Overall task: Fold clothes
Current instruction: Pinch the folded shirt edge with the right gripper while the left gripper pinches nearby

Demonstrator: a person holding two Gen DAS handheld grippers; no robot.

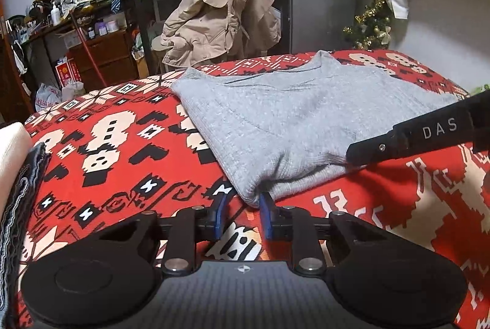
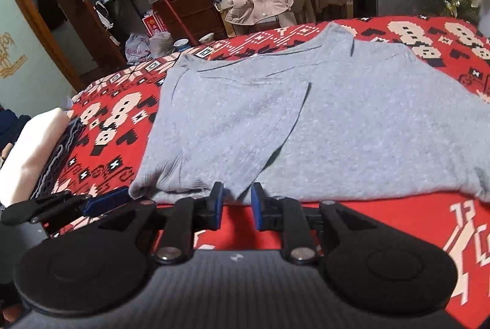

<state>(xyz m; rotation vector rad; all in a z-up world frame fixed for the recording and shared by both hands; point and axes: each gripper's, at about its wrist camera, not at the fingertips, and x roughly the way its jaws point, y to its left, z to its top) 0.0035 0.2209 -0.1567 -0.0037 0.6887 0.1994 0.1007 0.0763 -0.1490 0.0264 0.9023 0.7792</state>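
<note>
I have both grippers lined up along the near hem of the grey sweater, which lies flat on the red patterned blanket covering the bed. The placement makes sense to me: two holds on the same edge would let me carry the bottom up toward the collar in one even fold.

My left gripper sits at the hem's left corner, jaws parted with the cloth bunched just at their tips; nothing is pinched yet as far as I can judge. My right gripper is further along the hem, jaws likewise apart, a small tuck of fabric poking between them but not clamped.

The sweater is a heathered grey knit with a ribbed hem. One sleeve is already laid across the body (its edge shows as a diagonal line in the right wrist view), so I judge it part-folded.

A white and dark stack of folded clothes sits on the left, well apart.
</note>
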